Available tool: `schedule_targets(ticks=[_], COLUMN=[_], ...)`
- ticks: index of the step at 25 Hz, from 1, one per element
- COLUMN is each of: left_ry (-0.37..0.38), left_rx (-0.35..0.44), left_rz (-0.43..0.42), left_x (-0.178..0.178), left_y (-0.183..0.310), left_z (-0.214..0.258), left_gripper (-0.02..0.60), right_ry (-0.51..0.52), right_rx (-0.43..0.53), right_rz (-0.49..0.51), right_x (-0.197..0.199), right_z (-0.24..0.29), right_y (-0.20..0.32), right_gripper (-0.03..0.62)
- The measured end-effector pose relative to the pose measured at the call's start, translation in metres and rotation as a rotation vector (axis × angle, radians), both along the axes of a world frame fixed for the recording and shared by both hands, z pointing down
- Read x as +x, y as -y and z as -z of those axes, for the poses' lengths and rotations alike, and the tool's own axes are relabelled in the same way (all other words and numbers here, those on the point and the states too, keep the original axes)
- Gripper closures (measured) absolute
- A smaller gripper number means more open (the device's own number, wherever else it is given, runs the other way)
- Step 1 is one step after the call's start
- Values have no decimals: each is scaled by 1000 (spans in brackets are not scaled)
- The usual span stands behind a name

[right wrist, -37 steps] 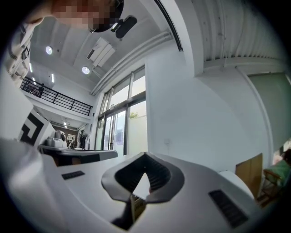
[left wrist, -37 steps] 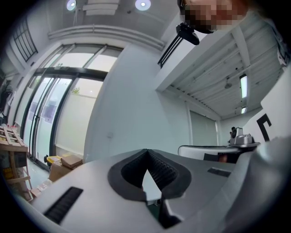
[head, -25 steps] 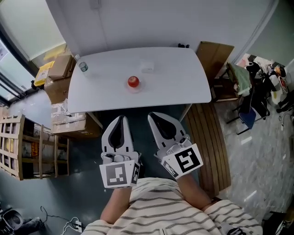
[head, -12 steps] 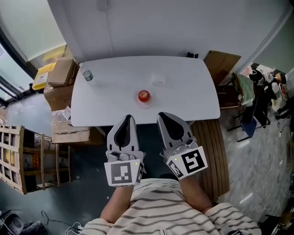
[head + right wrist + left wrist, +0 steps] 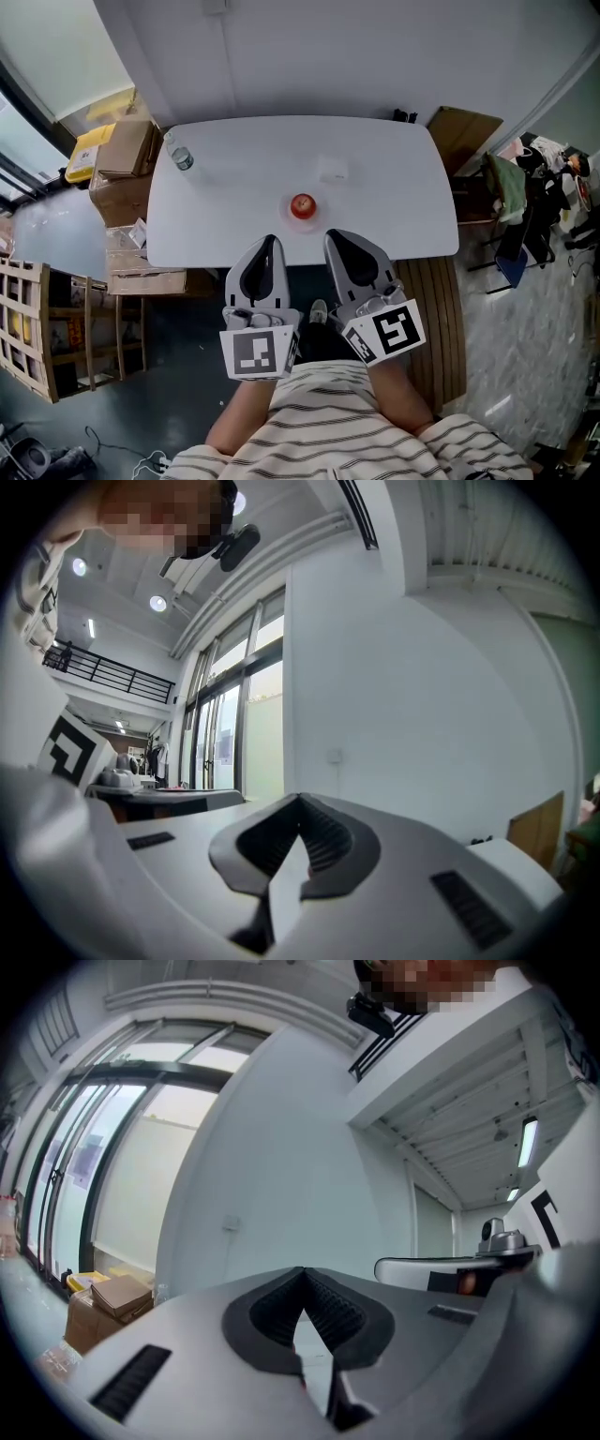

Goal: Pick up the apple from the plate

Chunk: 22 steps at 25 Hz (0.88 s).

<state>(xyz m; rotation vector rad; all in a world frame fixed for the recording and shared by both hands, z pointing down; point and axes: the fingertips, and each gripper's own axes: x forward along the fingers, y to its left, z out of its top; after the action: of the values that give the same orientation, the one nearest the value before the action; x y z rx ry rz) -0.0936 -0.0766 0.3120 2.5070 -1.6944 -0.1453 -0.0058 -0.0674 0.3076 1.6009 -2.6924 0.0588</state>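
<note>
A red apple [image 5: 302, 204] sits on a small pale plate [image 5: 302, 216] near the front edge of the white table [image 5: 234, 187], in the head view. My left gripper [image 5: 268, 240] and my right gripper [image 5: 332, 234] are held side by side just short of the table's front edge, both pointing level at the table. The apple lies just beyond and between their tips, untouched. Both pairs of jaws are shut with nothing in them. In the left gripper view [image 5: 302, 1274] and the right gripper view [image 5: 300, 803] the closed jaws fill the lower picture and hide most of the table.
A clear bottle [image 5: 178, 154] stands at the table's far left corner, and a small white object [image 5: 332, 170] lies behind the apple. Cardboard boxes [image 5: 122, 150] are stacked left of the table, a wooden rack [image 5: 47, 309] further left. A wooden board [image 5: 461, 127] and cluttered chairs [image 5: 525, 197] stand right.
Both grippers have moved forward together towards the table. Their tips now lie close to its front edge and the apple is nearer. The jaws stayed shut.
</note>
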Motion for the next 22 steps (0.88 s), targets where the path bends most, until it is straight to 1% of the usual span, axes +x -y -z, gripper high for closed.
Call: schedule_targets(ticks=[3,7,14,22], left_ry=[7,18,26,58], left_rx=[-12,-14,-30,-48], left_rz=[20,20,57,81], left_x=[3,11,27,49], left_y=[14,30,63,90], left_z=[-7,-15,-28,-43], left_gripper=[577,577,577,577], right_ry=[-2,10,9,-1], right_rx=[-7,-23,-33,-58], right_rz=[19,42,67,92], right_x=[2,8,27,54], right_z=[-8,-15,-29,-51], right_y=[16,35,70,99], right_gripper=[582,582,582,580])
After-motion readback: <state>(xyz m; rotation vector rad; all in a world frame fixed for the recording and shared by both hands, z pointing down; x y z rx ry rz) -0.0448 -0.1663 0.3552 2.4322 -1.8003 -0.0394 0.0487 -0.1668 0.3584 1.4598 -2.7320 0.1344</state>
